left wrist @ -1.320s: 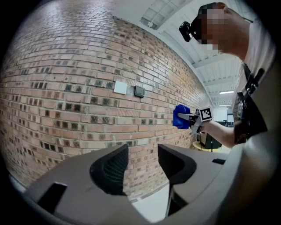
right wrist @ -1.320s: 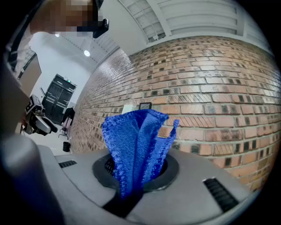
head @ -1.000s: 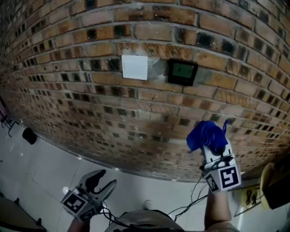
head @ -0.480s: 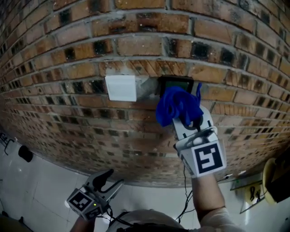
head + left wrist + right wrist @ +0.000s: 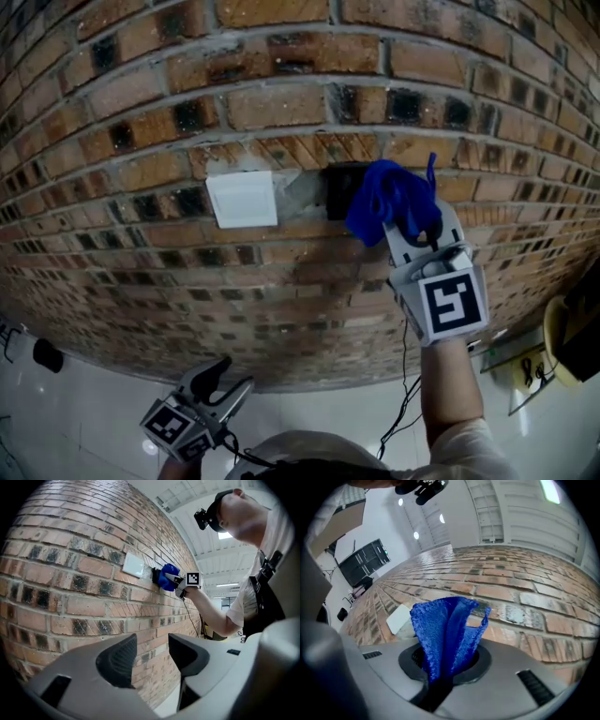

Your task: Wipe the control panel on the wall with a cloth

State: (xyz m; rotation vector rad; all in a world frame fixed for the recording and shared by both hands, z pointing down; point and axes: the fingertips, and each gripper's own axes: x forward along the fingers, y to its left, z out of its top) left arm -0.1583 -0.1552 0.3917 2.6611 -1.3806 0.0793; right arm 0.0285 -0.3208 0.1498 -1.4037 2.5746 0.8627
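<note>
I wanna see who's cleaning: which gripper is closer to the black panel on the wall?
Right. The right gripper holds the blue cloth against the control panel; the left gripper hangs open, far below and left of it.

Brick wall (image 5: pixel 281 103): white plate (image 5: pixel 242 199), panel (image 5: pixel 337 190)

Control panel (image 5: pixel 335 191) mostly hidden behind blue cloth (image 5: pixel 386 199), yellow object (image 5: pixel 561 349) cut off at right edge

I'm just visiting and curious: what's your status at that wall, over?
Right gripper shut on blue cloth, cloth up against the control panel. Left gripper open, empty, held low. Nothing in the way.
</note>
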